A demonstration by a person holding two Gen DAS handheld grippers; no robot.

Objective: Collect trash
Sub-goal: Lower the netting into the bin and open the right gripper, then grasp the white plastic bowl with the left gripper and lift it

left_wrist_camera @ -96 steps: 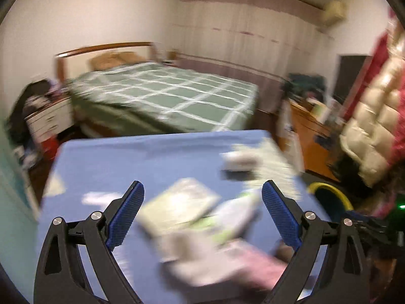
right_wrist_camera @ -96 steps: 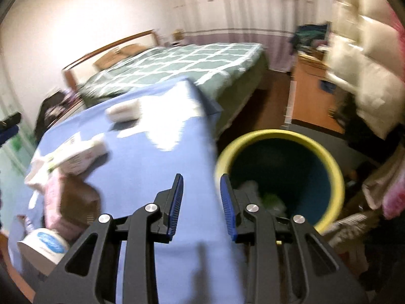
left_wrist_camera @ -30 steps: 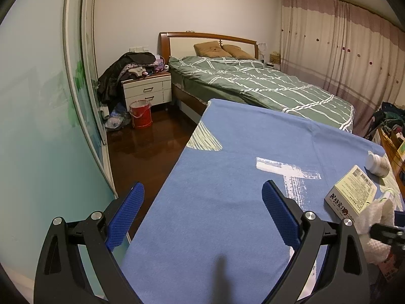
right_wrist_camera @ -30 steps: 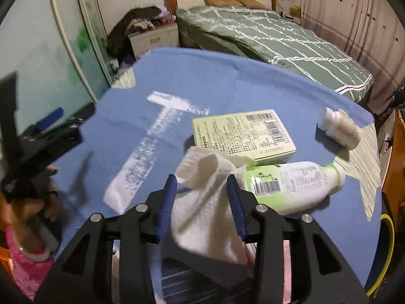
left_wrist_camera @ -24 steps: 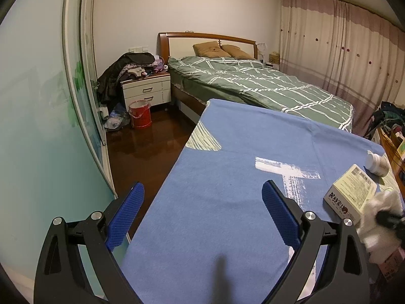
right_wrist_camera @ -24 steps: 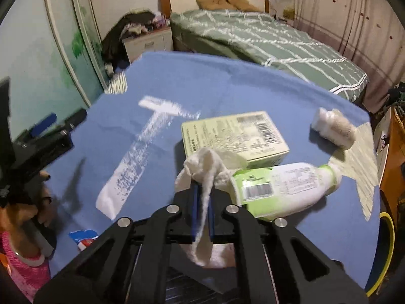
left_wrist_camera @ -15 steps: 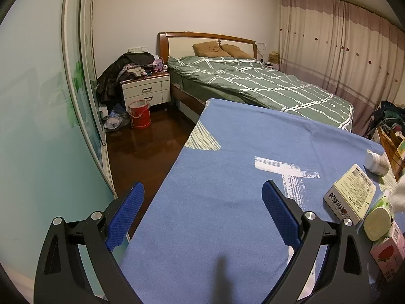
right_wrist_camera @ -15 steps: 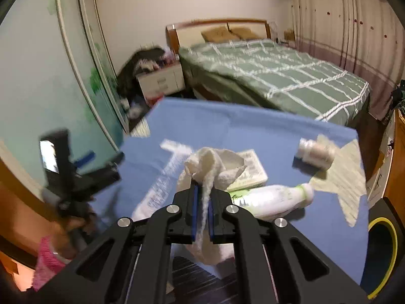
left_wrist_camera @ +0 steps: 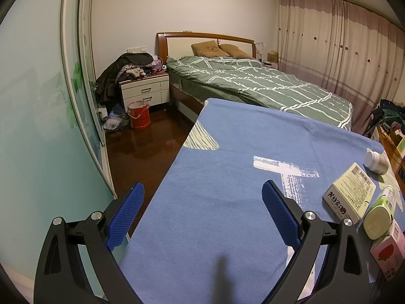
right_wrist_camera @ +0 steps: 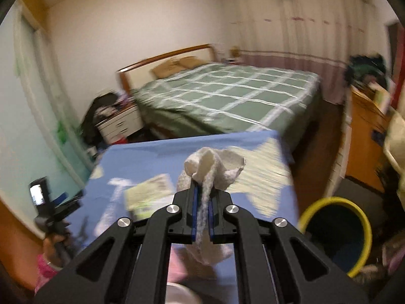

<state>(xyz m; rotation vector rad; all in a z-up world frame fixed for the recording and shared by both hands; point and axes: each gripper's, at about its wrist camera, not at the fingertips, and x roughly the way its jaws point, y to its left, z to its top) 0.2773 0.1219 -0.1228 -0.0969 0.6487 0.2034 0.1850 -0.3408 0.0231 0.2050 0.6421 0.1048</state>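
My right gripper (right_wrist_camera: 202,192) is shut on a crumpled white tissue (right_wrist_camera: 215,164), which it holds up above the blue table (right_wrist_camera: 152,157). The yellow-rimmed bin (right_wrist_camera: 336,233) stands on the floor to the lower right of it. My left gripper (left_wrist_camera: 202,202) hangs open over the blue table (left_wrist_camera: 215,190) with nothing between its fingers. At the table's right edge lie a cream box (left_wrist_camera: 350,196), a green-and-white bottle (left_wrist_camera: 379,210), a small white jar (left_wrist_camera: 376,160) and a pink carton (left_wrist_camera: 388,249).
A green checked bed (left_wrist_camera: 253,86) stands beyond the table. A white nightstand (left_wrist_camera: 144,91) and a red bucket (left_wrist_camera: 138,115) are on the left by the wooden floor. A wooden cabinet (right_wrist_camera: 364,136) is on the right. A hand (right_wrist_camera: 53,248) holds the left gripper.
My right gripper closed on the white tissue, lifted it off the table and swung right toward the bin. The tissue left the left wrist view, uncovering the bottle and pink carton. The left gripper stayed still.
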